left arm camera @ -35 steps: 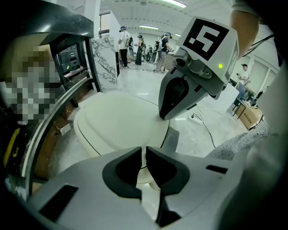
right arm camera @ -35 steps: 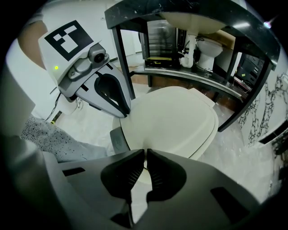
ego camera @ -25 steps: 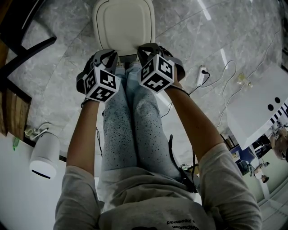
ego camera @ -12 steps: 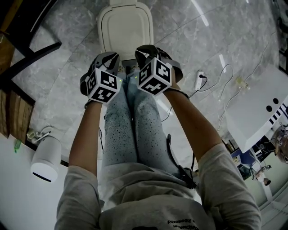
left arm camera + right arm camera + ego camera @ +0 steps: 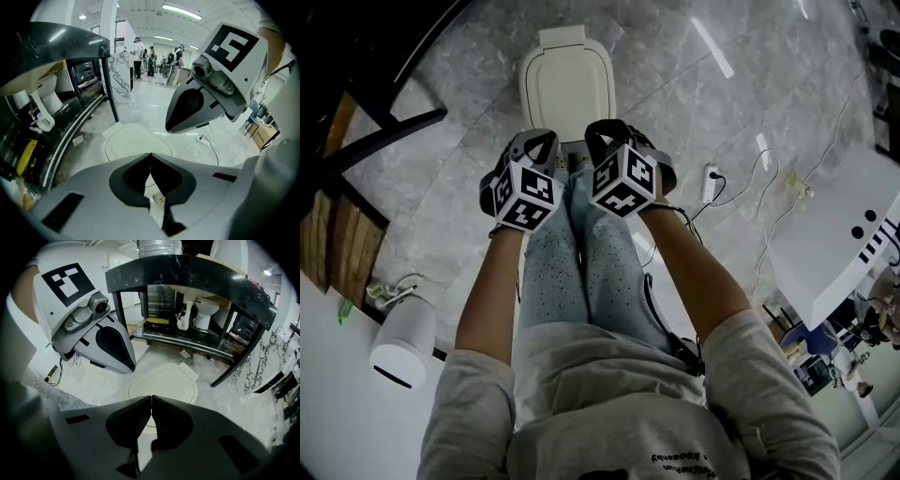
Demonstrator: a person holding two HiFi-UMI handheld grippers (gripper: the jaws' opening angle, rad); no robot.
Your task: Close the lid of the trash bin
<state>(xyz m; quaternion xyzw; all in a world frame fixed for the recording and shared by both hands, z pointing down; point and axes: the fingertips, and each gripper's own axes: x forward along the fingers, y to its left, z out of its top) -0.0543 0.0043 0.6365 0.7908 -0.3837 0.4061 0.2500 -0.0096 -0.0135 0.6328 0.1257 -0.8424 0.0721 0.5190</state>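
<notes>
The trash bin (image 5: 567, 89) stands on the marble floor with its cream lid (image 5: 133, 143) lying flat and closed; the right gripper view shows the lid (image 5: 166, 380) from the other side. Both grippers hang in the air above the bin's near edge, apart from it, over the person's knees. My left gripper (image 5: 149, 155) is shut with nothing between its jaws, which have just been closing; in the head view the left gripper (image 5: 542, 146) sits left of the right one. My right gripper (image 5: 151, 398) is shut and empty, and the head view has the right gripper (image 5: 607, 133) beside it.
A black-legged counter (image 5: 187, 273) with a toilet (image 5: 204, 310) under it stands beyond the bin. A white cylinder (image 5: 403, 339) lies at the lower left. A power strip (image 5: 709, 184) with cables is on the floor at the right, near a white table (image 5: 834, 248).
Both grippers have risen away from the bin lid, side by side. The bin now looks smaller and farther off in the head view.
</notes>
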